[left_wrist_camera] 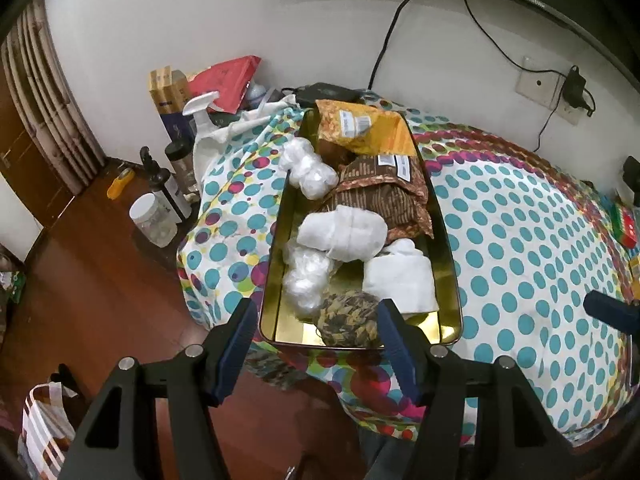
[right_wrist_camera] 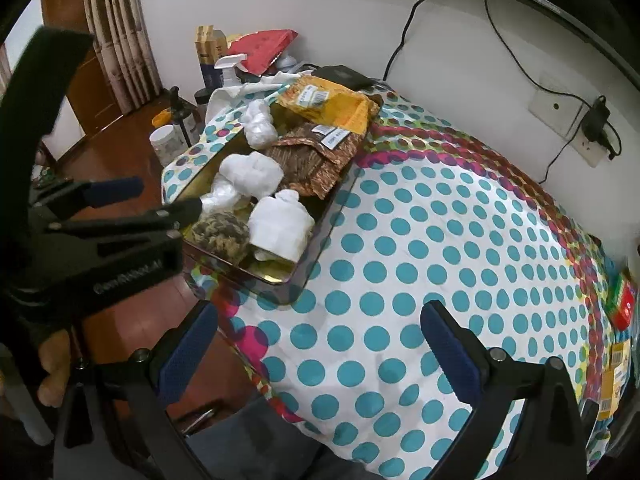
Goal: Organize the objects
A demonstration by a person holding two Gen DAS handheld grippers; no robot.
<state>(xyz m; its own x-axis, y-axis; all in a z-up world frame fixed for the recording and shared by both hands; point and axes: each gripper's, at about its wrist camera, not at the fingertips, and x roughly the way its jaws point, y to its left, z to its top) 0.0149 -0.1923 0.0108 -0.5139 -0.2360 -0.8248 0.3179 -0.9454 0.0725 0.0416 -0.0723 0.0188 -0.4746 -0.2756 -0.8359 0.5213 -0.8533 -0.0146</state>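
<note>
A polka-dot tablecloth [right_wrist_camera: 400, 240] carries a gold tin [left_wrist_camera: 448, 240] of barcode-stickered packets [left_wrist_camera: 372, 128]. Sticker text is illegible. Left gripper [left_wrist_camera: 316, 340] and right gripper [right_wrist_camera: 320, 344] both gape, empty.

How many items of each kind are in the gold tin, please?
White paper-wrapped bundles: 2
Clear plastic bundles: 2
Printed pouches: 2, yellow and brown
Mottled ball: 1
Total: 7 in the tin

A tin [left_wrist_camera: 448, 264] on the table's [left_wrist_camera: 520, 240] left holds packets [left_wrist_camera: 376, 196] behind wrapped bundles [left_wrist_camera: 344, 236].
</note>
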